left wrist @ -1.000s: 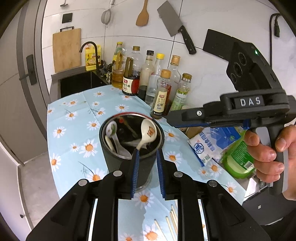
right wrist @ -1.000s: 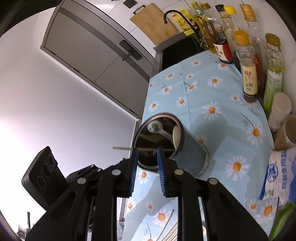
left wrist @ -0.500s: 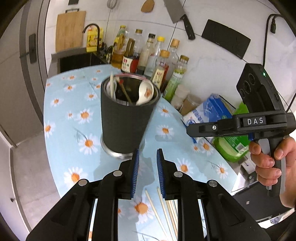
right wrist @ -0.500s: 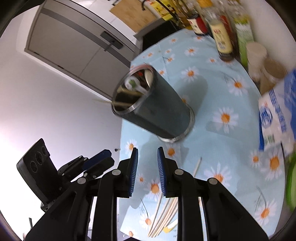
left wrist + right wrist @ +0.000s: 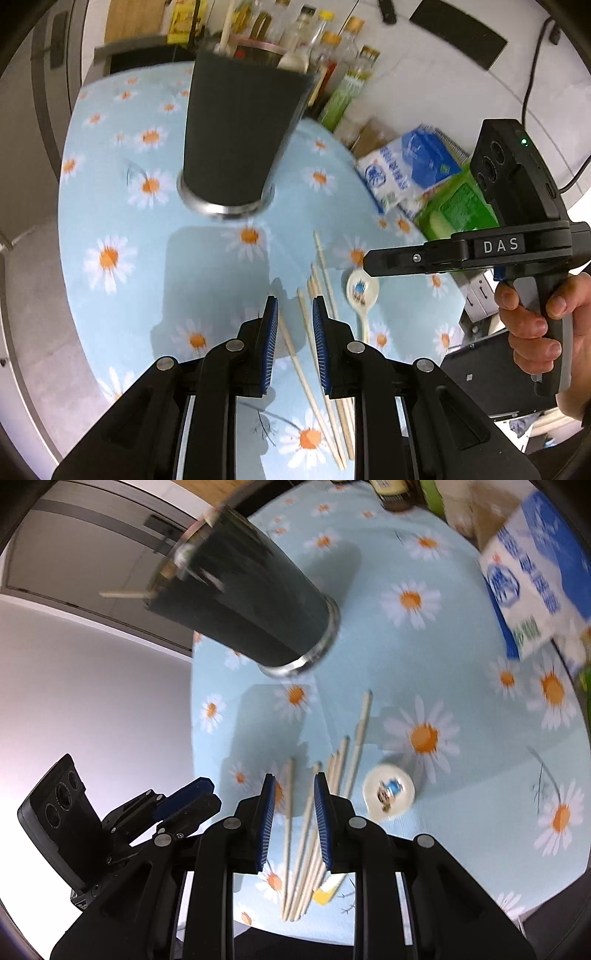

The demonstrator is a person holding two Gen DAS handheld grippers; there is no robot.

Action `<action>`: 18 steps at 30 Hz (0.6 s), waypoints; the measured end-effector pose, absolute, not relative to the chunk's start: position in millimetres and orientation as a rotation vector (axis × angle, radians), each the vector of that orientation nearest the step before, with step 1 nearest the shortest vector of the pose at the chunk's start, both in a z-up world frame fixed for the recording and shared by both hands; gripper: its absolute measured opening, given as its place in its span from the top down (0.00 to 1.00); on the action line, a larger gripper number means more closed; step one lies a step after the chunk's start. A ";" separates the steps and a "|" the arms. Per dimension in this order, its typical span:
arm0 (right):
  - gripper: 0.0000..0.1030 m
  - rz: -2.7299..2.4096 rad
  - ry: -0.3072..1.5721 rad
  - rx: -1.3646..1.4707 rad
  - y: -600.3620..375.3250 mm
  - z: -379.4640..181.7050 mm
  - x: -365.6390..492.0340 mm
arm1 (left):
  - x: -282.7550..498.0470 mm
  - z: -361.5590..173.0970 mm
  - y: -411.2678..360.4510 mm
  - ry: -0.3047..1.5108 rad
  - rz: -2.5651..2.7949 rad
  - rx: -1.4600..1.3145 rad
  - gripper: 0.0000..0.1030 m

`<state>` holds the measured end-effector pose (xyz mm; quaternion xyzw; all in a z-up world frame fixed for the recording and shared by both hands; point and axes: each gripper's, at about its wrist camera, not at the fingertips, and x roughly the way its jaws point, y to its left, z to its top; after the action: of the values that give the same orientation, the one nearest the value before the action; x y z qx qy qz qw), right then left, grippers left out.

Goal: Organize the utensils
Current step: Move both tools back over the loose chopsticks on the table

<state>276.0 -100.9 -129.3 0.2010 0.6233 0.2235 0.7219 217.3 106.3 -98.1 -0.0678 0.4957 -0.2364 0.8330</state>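
A tall dark utensil holder (image 5: 236,129) stands on the daisy tablecloth (image 5: 110,184), with chopsticks and spoons poking from its top. Nearer me, several loose wooden chopsticks (image 5: 321,266) lie in a fan beside a white ceramic spoon (image 5: 362,291). My left gripper (image 5: 294,301) hovers over the chopsticks' left side, its jaws a narrow gap apart and empty. In the right wrist view the same chopsticks (image 5: 354,746), spoon (image 5: 388,792) and holder (image 5: 251,605) show. My right gripper (image 5: 293,779) hangs over the chopsticks, narrowly open and empty. The left gripper (image 5: 208,794) shows at lower left.
A row of sauce and oil bottles (image 5: 351,81) lines the wall behind the holder. A blue-and-white carton (image 5: 406,166) and a green pack (image 5: 458,210) lie at the right. The table's rounded edge drops off at the left and front.
Both grippers have sunk from above the holder's mouth to low over the cloth in front of it. The loose chopsticks and spoon have come into view beneath them. Jaw gaps look unchanged.
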 end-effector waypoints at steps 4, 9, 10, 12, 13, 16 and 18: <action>0.78 0.458 1.439 0.427 -96.5 -146.5 267.6 | 210.5 -117.0 105.8 1.108 -0.508 -0.151 0.82; 0.78 0.417 1.492 0.422 -91.7 -163.8 263.7 | 204.6 -131.6 101.2 1.152 -0.516 -0.142 0.82; 0.78 0.409 1.503 0.416 -90.3 -166.7 263.1 | 203.8 -134.2 100.1 1.162 -0.516 -0.142 0.82; 0.78 0.396 1.515 0.392 -87.0 -171.0 262.6 | 202.4 -139.0 97.8 1.181 -0.518 -0.139 0.82; 0.78 0.392 1.521 0.380 -84.8 -172.9 262.5 | 201.4 -141.7 96.3 1.191 -0.519 -0.137 0.82; 0.78 0.380 1.543 0.365 -79.7 -179.1 262.4 | 200.1 -145.8 94.6 1.205 -0.517 -0.138 0.82; 0.78 0.374 1.552 0.360 -76.3 -181.8 263.0 | 201.1 -147.4 93.8 1.212 -0.511 -0.139 0.82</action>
<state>263.0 -76.3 -181.8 0.1606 0.6923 0.1669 0.6834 201.1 93.8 -147.4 -0.0644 0.5628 -0.2372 0.7892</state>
